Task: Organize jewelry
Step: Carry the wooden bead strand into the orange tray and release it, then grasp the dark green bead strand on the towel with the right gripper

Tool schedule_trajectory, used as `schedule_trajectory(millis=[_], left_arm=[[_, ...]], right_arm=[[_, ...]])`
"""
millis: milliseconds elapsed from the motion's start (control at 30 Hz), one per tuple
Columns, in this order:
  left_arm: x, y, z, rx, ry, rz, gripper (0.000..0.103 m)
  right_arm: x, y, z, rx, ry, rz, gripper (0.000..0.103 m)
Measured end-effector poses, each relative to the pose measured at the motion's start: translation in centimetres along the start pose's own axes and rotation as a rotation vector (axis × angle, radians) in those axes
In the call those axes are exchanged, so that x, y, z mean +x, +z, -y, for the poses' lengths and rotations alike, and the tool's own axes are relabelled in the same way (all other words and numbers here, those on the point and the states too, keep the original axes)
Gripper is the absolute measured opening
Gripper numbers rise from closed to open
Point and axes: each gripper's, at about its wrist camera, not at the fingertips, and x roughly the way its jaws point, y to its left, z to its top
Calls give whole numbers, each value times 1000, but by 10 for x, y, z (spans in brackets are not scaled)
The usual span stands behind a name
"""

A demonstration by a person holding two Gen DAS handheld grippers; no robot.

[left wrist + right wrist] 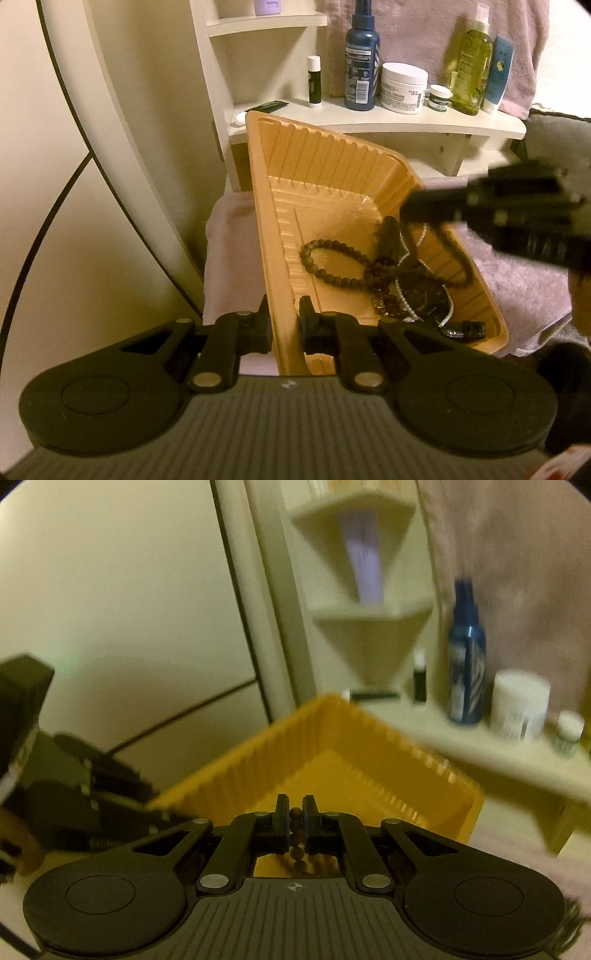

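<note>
An orange plastic tray (325, 177) sits tilted on a pink cloth. My left gripper (284, 325) is shut on the tray's near rim. Inside lie a dark bead bracelet (325, 266), a brown bead bracelet (380, 291), a black watch (424, 299) and a pearl strand (410, 251). My right gripper (295, 814) is shut on a brown bead strand (297, 849) that hangs between its fingers above the tray (332, 760). In the left wrist view the right gripper (417, 214) is blurred over the tray's right side, with a dark bead loop (458, 258) hanging from it.
A cream shelf (406, 122) behind the tray holds a blue bottle (362, 59), a white jar (404, 86), a small jar (439, 98), a green bottle (471, 70) and a lip balm (314, 81). A cream wall panel (92, 147) stands left.
</note>
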Motion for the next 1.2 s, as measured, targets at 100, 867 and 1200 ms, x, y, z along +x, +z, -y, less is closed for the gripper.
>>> schedule_trajectory(millis=[100, 867, 1200], left_arm=[[1, -1, -1, -5, 1, -2, 12], [1, 0, 1, -6, 7, 0, 12], [1, 1, 3, -4, 13, -3, 12]], right_arm=[[8, -6, -2, -3, 17, -45, 6], [-147, -69, 91, 180, -465, 145, 50], [-165, -104, 120, 219, -561, 72, 50]])
